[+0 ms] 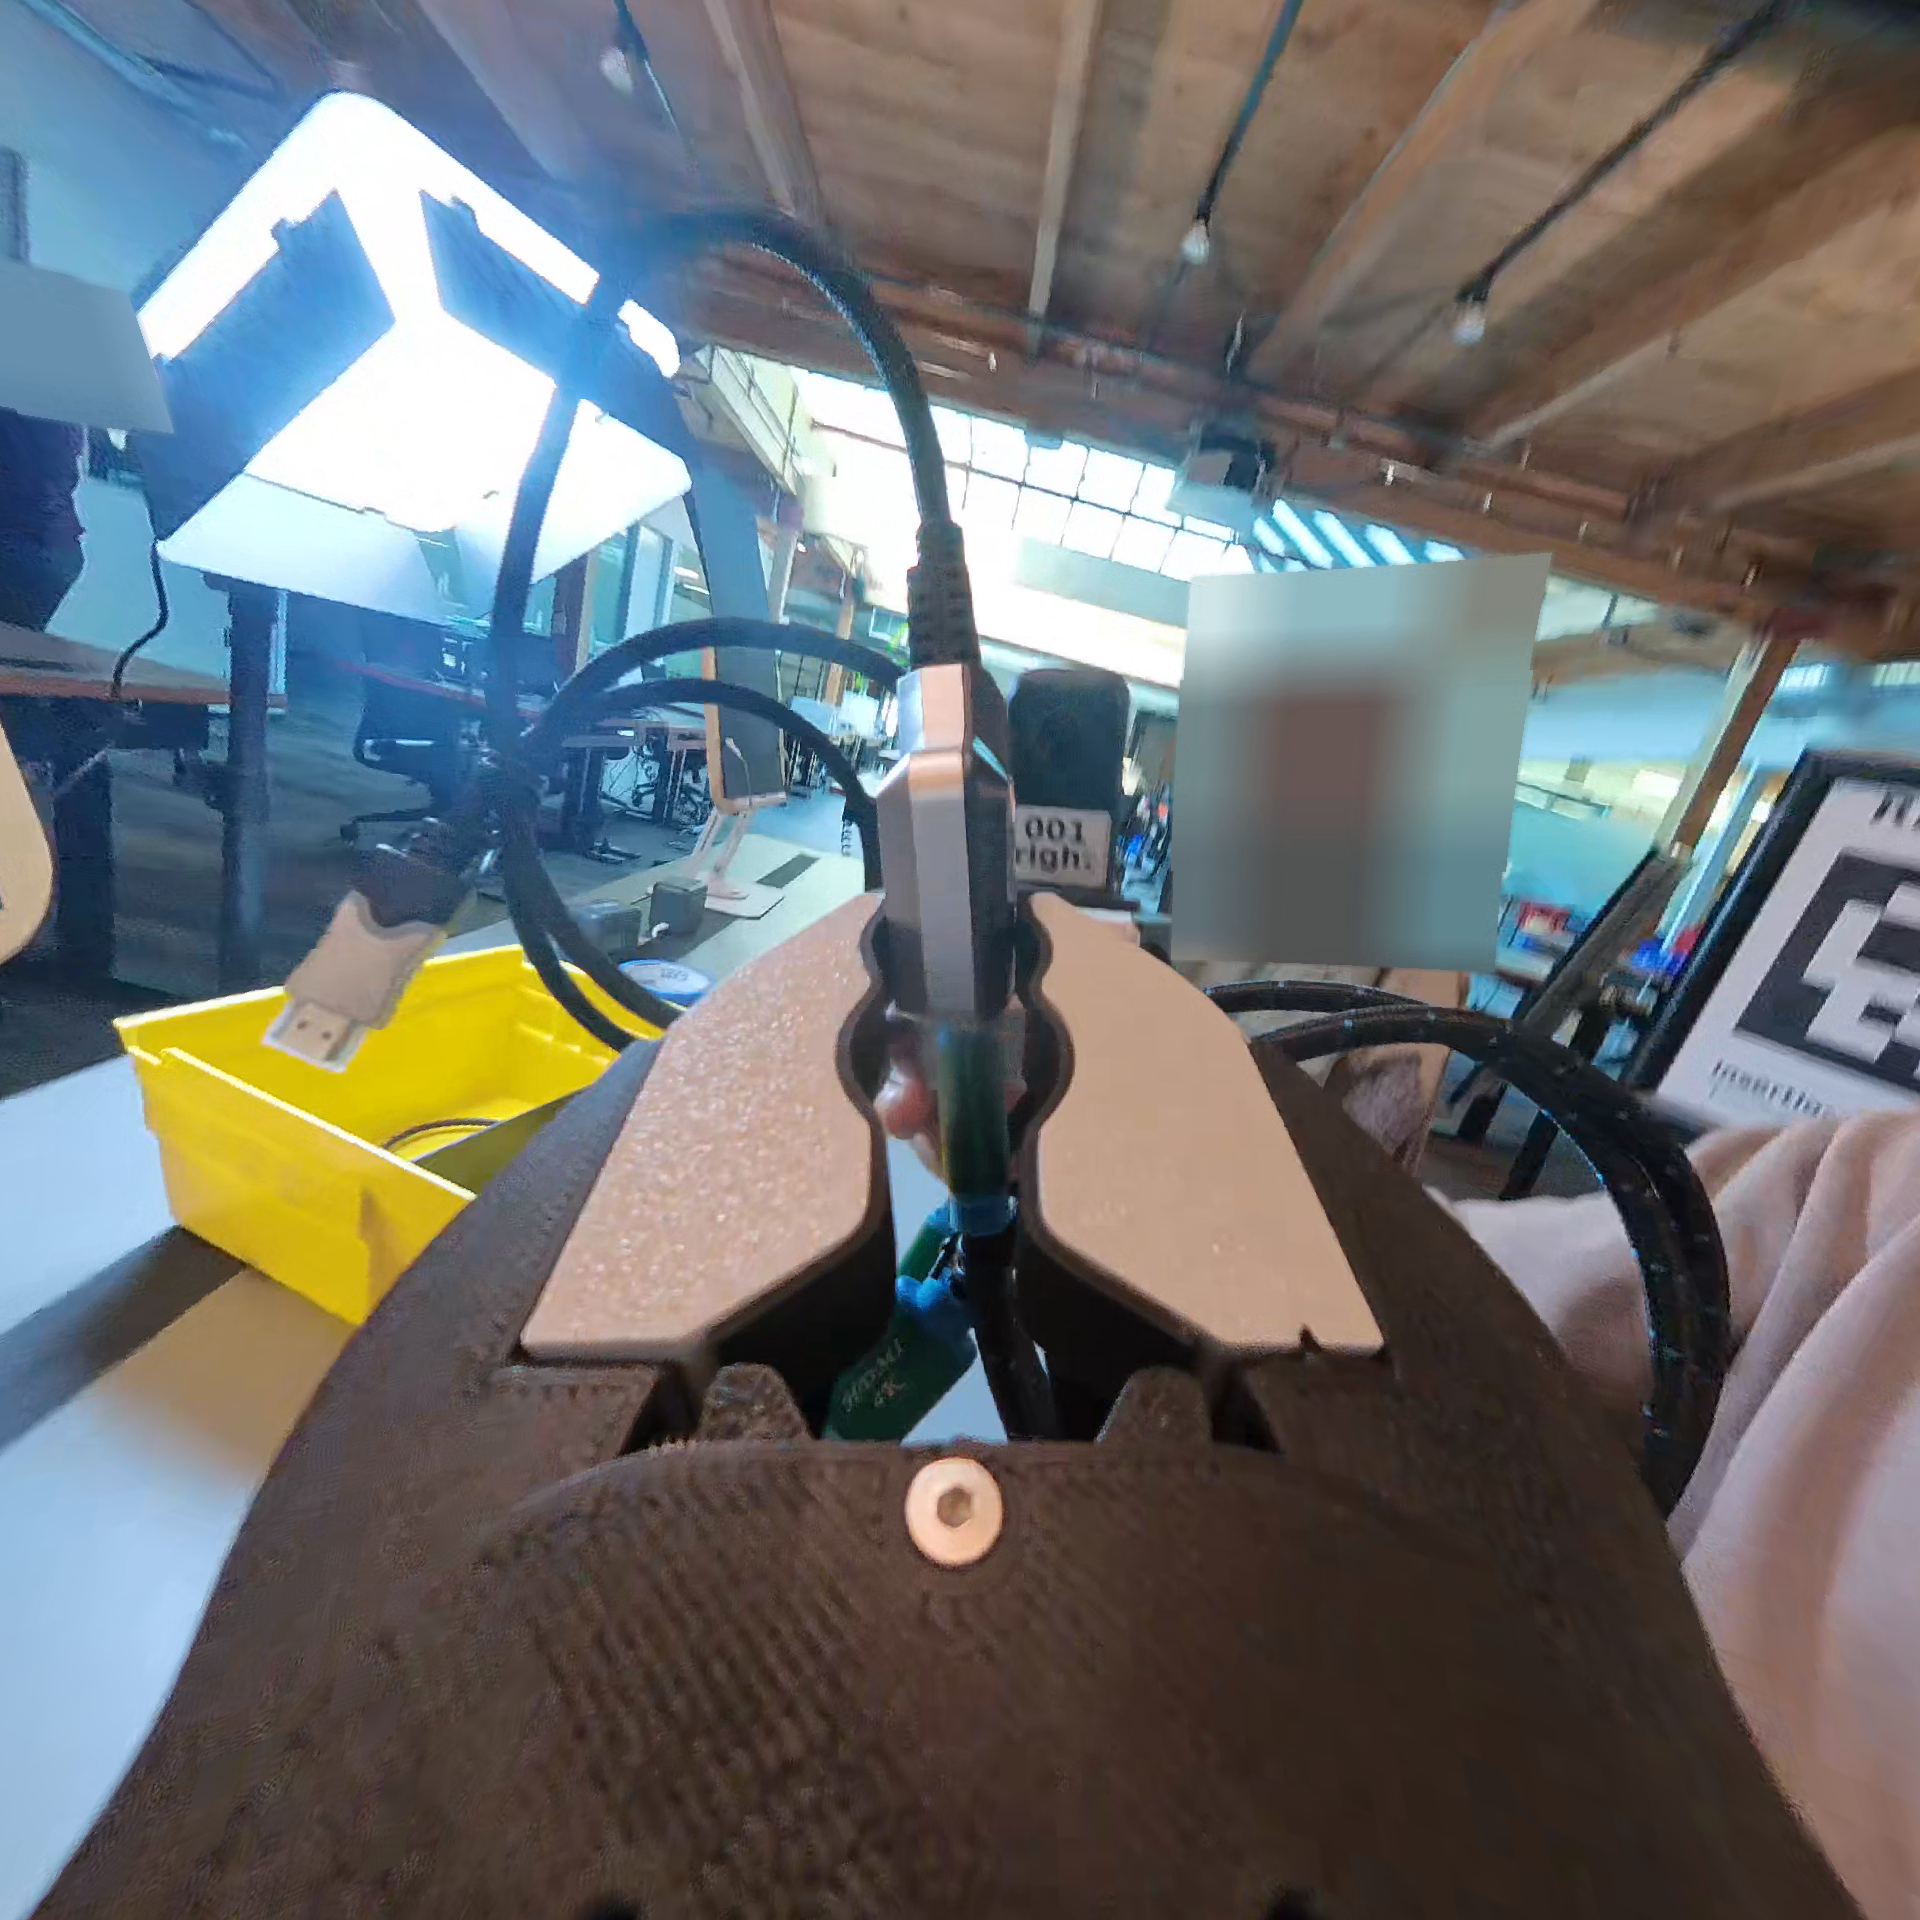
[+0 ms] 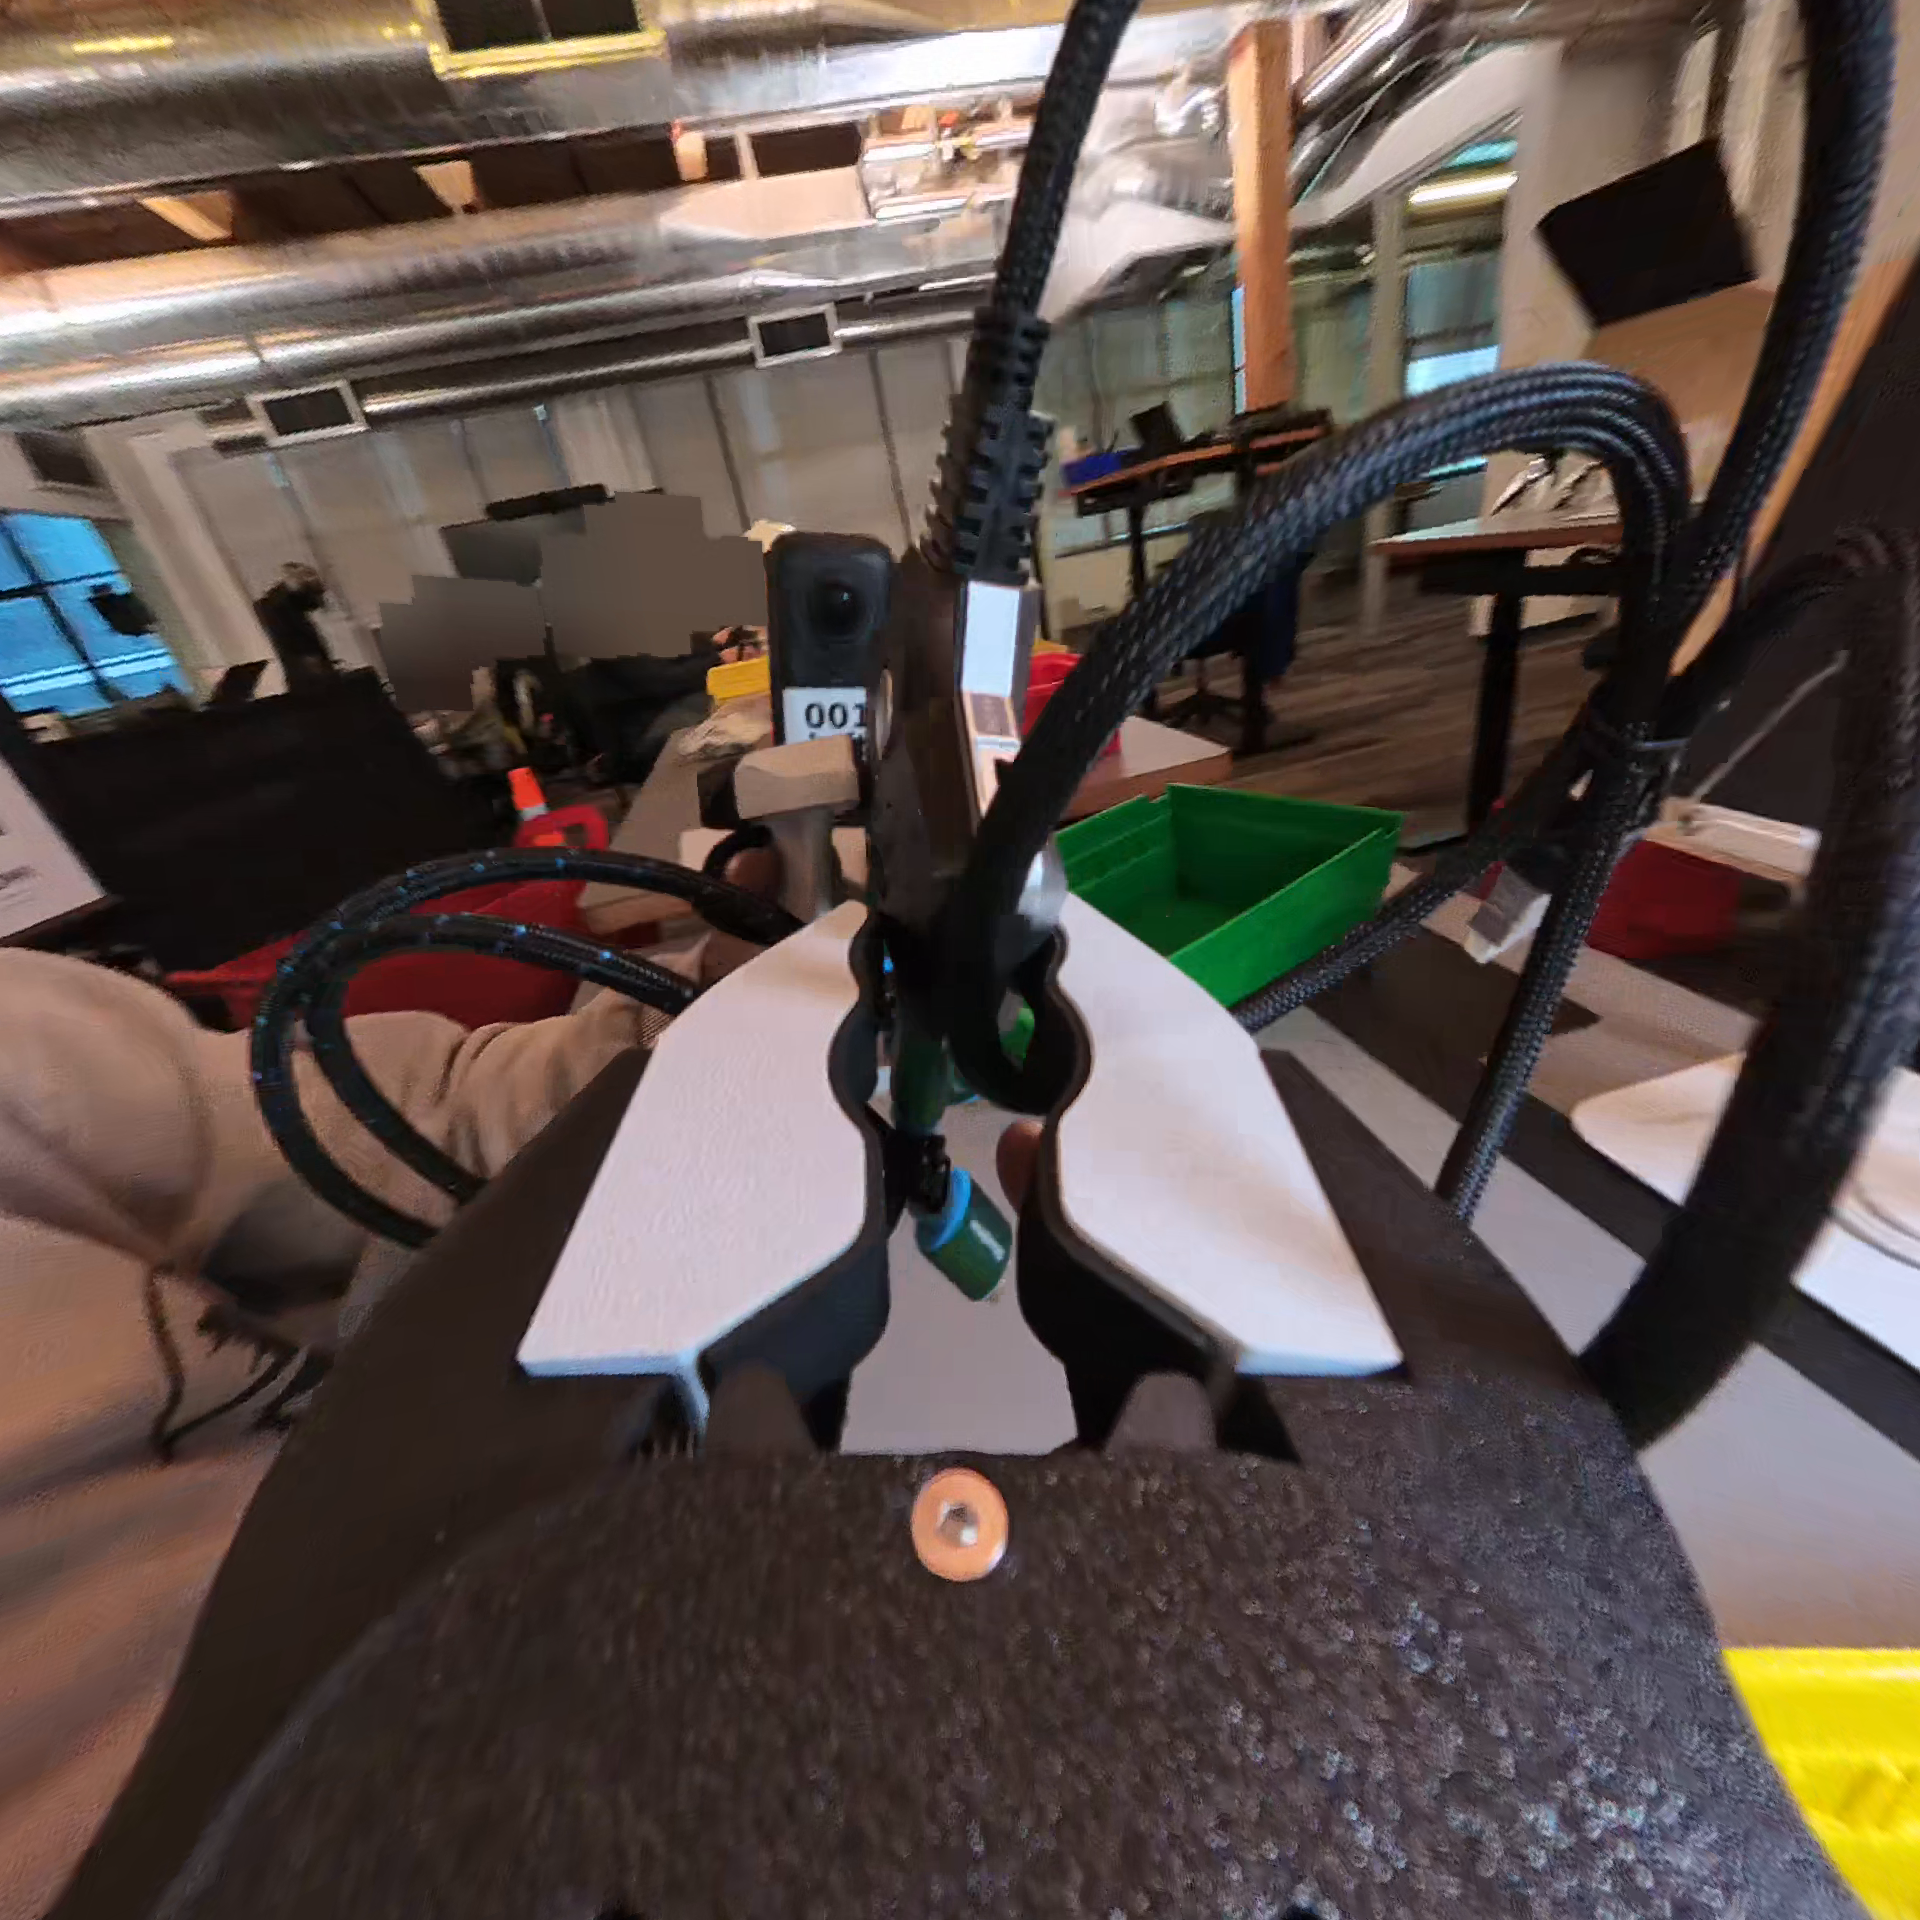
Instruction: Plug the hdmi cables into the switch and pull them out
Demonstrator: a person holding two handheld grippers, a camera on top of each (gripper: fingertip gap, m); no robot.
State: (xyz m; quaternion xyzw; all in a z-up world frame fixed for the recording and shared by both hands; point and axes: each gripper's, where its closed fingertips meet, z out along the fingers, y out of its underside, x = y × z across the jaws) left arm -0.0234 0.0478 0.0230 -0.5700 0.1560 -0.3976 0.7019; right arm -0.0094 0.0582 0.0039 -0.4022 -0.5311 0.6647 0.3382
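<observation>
left hand-held gripper (image 1: pixel 948 961) clamps silver plug (image 1: pixel 940 831).

A: State the lighting condition, left wrist view.

B: Bright daylight. A skylight (image 1: pixel 416 416) at upper left is overexposed to pure white, with blue-white glare spreading around it. A band of windows (image 1: pixel 1039 488) behind is also washed out.

A: Sharpness?

B: Near fingers (image 1: pixel 727 1143) are sharp; the background is soft, with motion blur on the yellow bin (image 1: pixel 312 1164).

A: Right wrist view?

B: Even, dimmer light. Ceiling ducts (image 2: pixel 416 281) show smeared reflections. Both views bend straight lines at the edges.
</observation>
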